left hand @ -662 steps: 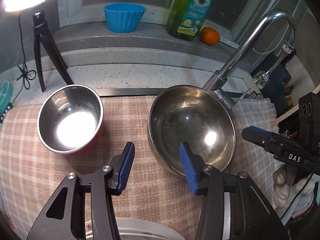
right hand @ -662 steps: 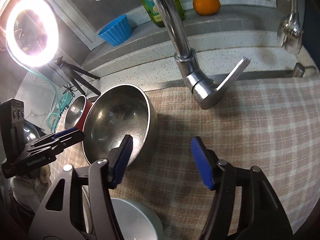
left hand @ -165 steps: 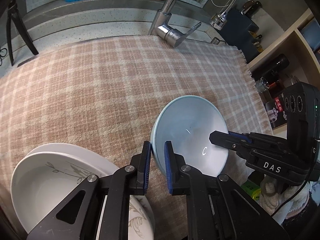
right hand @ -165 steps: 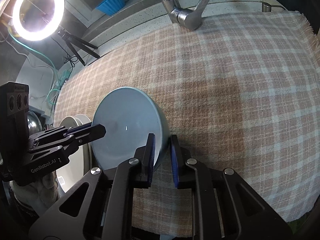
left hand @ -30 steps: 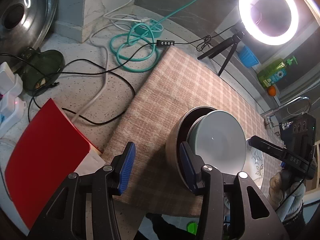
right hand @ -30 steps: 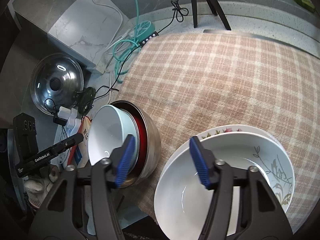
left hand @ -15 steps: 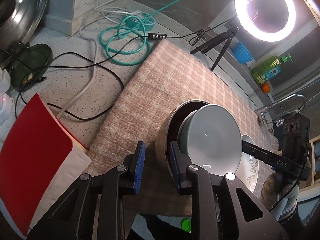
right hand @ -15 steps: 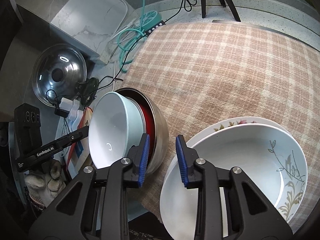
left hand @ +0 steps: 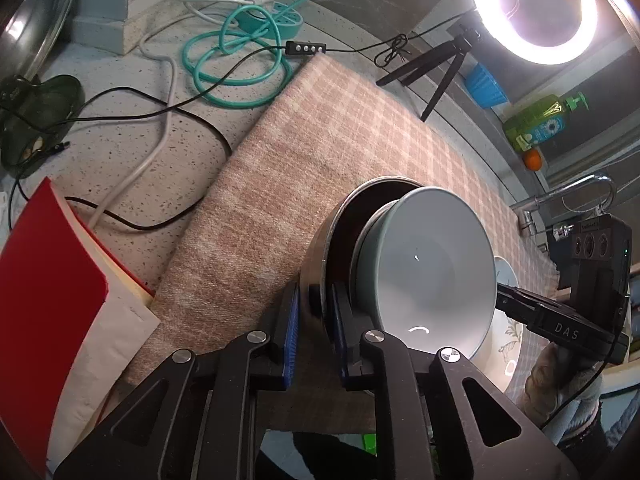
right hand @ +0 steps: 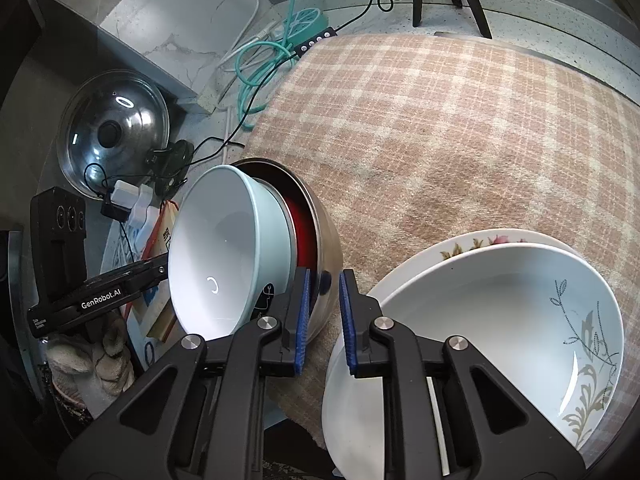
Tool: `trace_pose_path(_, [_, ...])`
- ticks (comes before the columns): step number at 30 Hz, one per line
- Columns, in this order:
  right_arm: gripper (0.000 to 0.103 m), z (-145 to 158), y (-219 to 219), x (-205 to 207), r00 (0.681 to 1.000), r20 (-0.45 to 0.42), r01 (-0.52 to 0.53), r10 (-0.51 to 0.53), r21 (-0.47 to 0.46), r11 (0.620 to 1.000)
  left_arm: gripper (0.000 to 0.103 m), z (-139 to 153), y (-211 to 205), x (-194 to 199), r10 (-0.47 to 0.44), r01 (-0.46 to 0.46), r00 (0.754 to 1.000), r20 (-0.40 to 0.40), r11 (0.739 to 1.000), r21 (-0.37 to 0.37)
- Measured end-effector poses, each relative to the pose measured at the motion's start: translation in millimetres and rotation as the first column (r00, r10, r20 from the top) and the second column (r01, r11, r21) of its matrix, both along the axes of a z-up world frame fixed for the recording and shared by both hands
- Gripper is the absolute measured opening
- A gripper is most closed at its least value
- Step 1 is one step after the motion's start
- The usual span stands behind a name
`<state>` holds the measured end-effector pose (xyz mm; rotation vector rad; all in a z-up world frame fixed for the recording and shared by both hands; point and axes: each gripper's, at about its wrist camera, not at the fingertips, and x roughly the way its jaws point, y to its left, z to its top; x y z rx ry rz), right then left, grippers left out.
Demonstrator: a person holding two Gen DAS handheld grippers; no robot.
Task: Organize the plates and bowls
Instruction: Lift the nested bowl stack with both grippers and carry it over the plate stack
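Observation:
A large steel bowl (left hand: pixel 320 248) (right hand: pixel 328 248) stands on the checked cloth (left hand: pixel 320 120) with a red bowl (right hand: pixel 302 232) nested in it and a pale blue bowl (left hand: pixel 432 272) (right hand: pixel 228 248) on top. My left gripper (left hand: pixel 314 312) is shut on the steel bowl's rim on one side. My right gripper (right hand: pixel 323 300) is shut on the rim on the opposite side. The nested stack appears tilted. A white flowered bowl (right hand: pixel 500 340) sits on a flowered plate (right hand: pixel 472 242) beside the stack.
A red book (left hand: pixel 44 272), cables (left hand: pixel 236 68), a power strip and a pot lid (right hand: pixel 112 132) lie on the speckled counter left of the cloth. A ring light (left hand: pixel 536 8) on a tripod, a blue cup, a soap bottle (left hand: pixel 540 120), an orange and the tap stand at the back.
Both grippers have gone from open to shut on the steel bowl's rim over the last second. The bowl stack sits closer in both views.

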<state>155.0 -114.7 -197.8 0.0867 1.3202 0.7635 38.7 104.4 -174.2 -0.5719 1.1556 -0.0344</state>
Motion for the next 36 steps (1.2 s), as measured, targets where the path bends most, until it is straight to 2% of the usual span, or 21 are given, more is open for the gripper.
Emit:
trace_pose_path(5, [0.011, 0.8, 1.9, 0.6, 1.000, -0.002, -0.008, 0.008, 0.000, 1.000, 0.013, -1.5, -0.3, 2.2, -0.003, 0.003, 1.000, -0.002, 1.000, 0.003])
trace_pose_path(19, [0.012, 3.7, 0.1, 0.7, 1.000, -0.011, 0.020, -0.020, 0.003, 1.000, 0.012, 3.8, -4.2, 4.1, -0.003, 0.003, 1.000, -0.004, 0.999, 0.033])
trace_pose_path(36, [0.011, 32.4, -29.0, -4.1, 0.997, 0.015, 0.075, -0.076, 0.035, 0.997, 0.012, 38.0, -23.9, 7.6, -0.044, 0.041, 0.998, 0.054, 0.998, 0.050])
